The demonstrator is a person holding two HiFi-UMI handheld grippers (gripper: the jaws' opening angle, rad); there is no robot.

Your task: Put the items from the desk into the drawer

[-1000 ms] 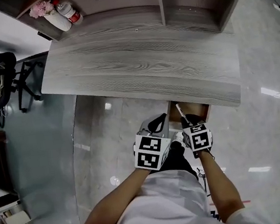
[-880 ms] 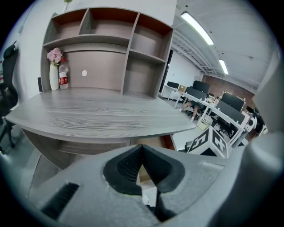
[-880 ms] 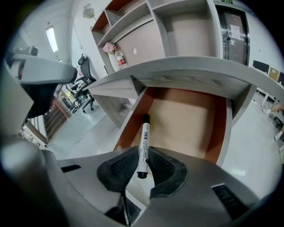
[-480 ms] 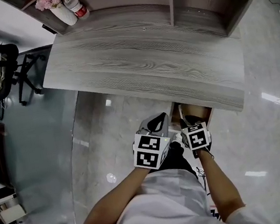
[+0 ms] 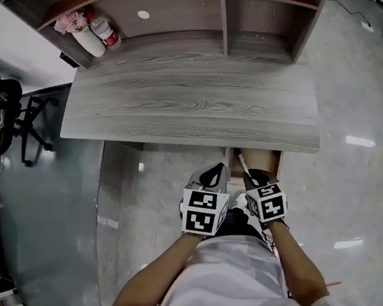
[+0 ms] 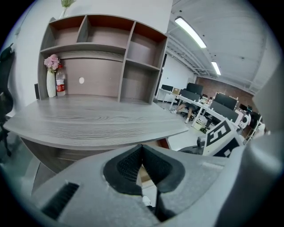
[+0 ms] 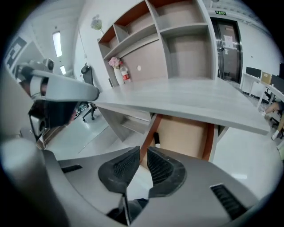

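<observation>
Right gripper view: the open drawer point(image 7: 186, 137) is framed straight ahead, nearest the right gripper point(image 7: 143, 151), fingers barely parted, empty; the left gripper point(image 6: 142, 148) is held beside it, fingers pressed together.

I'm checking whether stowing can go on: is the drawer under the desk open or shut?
Open. The drawer juts out past the desk, its tan inside showing.
</observation>
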